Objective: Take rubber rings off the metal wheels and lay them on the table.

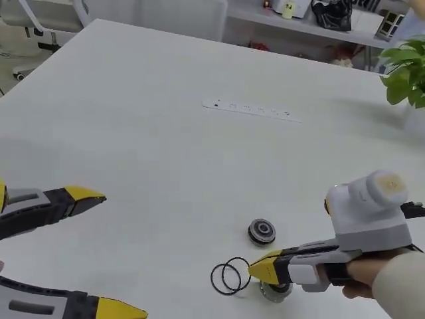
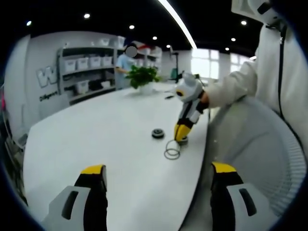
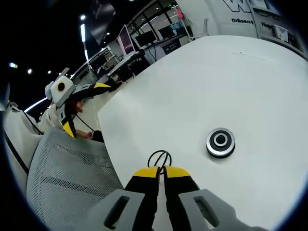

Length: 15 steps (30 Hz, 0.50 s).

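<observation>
The left gripper [image 2: 158, 169] and right gripper [image 1: 255, 269] have grey bodies and black fingers [image 1: 80, 194] with yellow tips. The person wears a white long sleeve [image 1: 398, 282]; a thin dark cable [image 2: 280, 72] hangs over the white clothing.

Open table [image 1: 166, 166] around wheel [image 1: 261, 230], rings [image 1: 228, 276]

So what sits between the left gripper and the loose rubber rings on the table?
Nothing. In the head view, the stretch of white table between the open left gripper and the rubber rings is bare.

Setting: office-type laboratory, indicated by a large white worktable [image 1: 166, 153], shelving [image 2: 61, 77] holding storage bins [image 2: 83, 62], desk monitors [image 3: 144, 36] and recessed ceiling lights [image 2: 132, 27].
</observation>
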### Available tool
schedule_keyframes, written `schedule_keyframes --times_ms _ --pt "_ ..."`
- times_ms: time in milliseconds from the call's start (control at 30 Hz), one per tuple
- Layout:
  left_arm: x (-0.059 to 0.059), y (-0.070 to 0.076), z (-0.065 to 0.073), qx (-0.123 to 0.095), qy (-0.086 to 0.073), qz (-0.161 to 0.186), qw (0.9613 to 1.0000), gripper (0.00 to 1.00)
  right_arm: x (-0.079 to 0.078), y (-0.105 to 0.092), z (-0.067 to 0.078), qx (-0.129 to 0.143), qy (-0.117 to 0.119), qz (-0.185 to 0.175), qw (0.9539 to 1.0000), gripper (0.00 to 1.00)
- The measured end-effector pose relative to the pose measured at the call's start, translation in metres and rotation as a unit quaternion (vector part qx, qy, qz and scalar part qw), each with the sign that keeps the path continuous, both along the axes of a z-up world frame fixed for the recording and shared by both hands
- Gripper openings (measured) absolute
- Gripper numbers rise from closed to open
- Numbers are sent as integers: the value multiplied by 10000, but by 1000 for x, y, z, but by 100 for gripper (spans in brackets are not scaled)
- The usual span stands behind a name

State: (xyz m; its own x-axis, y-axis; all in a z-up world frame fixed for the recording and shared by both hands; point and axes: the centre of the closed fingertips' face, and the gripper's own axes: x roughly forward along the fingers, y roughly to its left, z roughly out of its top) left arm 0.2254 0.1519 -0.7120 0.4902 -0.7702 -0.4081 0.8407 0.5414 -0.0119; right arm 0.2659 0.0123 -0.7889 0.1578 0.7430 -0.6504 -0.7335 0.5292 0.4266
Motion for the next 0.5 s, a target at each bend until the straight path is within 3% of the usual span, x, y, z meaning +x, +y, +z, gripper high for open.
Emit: schedule_keyframes --times_ms 500 --pt "1 1 1 39 -18 1 10000 90 8 -8 6 24 -171 -175 9997 2"
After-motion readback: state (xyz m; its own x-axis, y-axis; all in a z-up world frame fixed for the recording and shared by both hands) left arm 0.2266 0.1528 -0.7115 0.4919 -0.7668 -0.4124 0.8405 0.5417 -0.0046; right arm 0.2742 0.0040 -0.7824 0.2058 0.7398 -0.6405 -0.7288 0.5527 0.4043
